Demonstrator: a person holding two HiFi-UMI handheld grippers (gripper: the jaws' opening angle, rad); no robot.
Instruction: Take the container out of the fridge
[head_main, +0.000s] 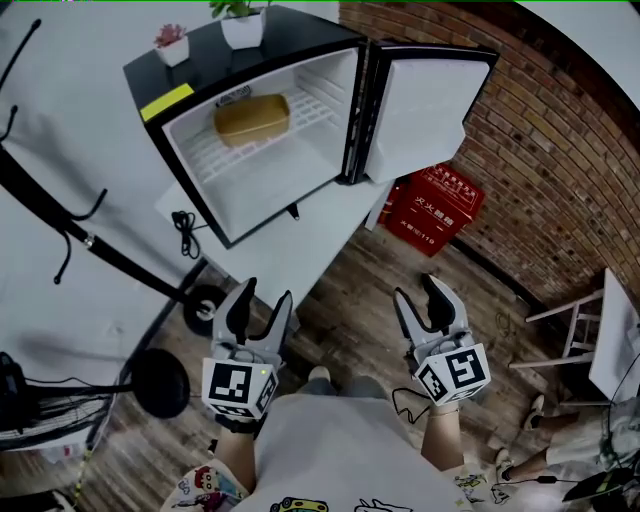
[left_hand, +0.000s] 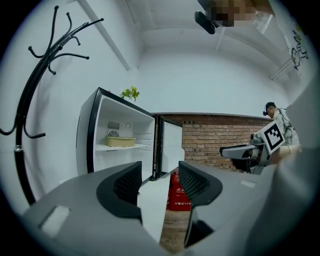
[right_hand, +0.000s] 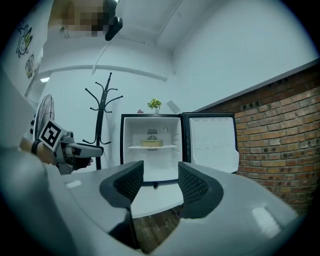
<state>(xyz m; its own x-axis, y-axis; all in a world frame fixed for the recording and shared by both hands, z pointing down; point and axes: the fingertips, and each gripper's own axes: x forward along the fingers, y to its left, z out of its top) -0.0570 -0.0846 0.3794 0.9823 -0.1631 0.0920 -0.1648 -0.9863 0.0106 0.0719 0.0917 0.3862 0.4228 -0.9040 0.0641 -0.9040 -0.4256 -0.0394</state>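
Container (head_main: 252, 119) sits in open fridge (head_main: 280, 190); reach not begun.
Left tool (head_main: 266, 292), right tool (head_main: 417, 288) open, empty; next, advance and grasp it.

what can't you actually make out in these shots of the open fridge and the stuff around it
- Contents of the container: head view, its solid yellowish top hides them; too small in both gripper views.
- Red crate: head view, print too small to read; left gripper view, the jaws of the left gripper cover part of it.
- Green plant on the fridge: head view, cut off by the top edge.
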